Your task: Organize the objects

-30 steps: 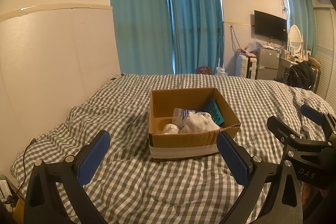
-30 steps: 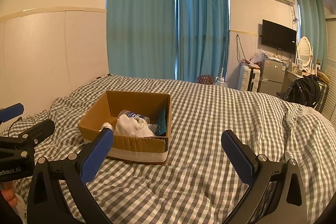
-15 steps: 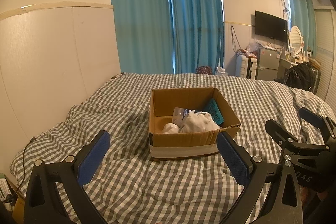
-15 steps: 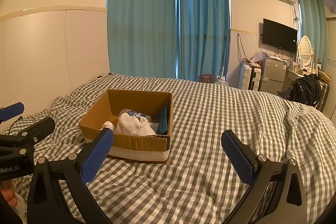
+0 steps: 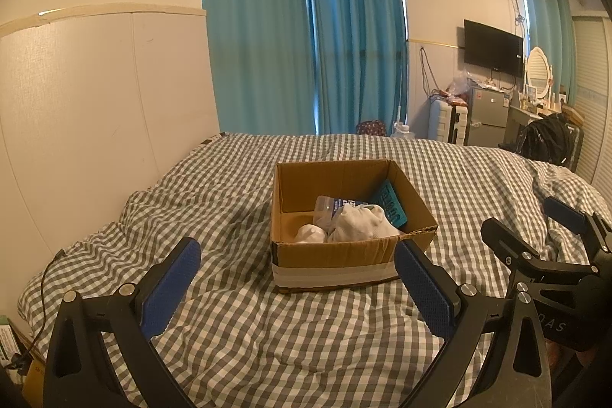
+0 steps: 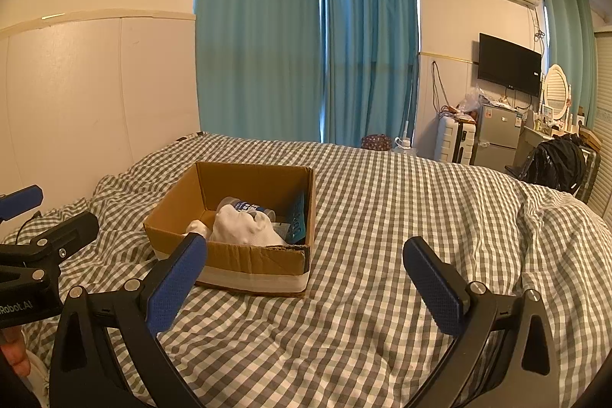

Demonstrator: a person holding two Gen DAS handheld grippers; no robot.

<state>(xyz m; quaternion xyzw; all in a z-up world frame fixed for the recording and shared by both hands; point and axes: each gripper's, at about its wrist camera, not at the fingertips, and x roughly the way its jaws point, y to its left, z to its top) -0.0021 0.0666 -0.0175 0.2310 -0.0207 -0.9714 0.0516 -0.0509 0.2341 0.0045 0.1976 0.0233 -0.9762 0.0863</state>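
Observation:
An open cardboard box (image 5: 336,257) sits on the checked bed; it also shows in the right wrist view (image 6: 248,266). Inside lie white cloth (image 5: 359,222), a clear plastic bottle with a blue label (image 5: 332,207), a small white ball-like item (image 5: 310,234) and a teal packet (image 5: 392,203) leaning on the right wall. My left gripper (image 5: 294,287) is open and empty, just short of the box's near wall. My right gripper (image 6: 306,287) is open and empty, to the box's right and nearer. Each gripper shows in the other's view.
The grey-and-white checked bedspread (image 6: 401,217) covers the bed. A white headboard panel (image 5: 95,121) stands on the left, teal curtains (image 5: 306,44) behind. A fridge, suitcase, TV and black backpack (image 6: 558,159) stand at the far right. A cable (image 5: 42,293) hangs at the left bed edge.
Both grippers stay open and nearly still. The view has drifted very slightly; the box sits where it was.

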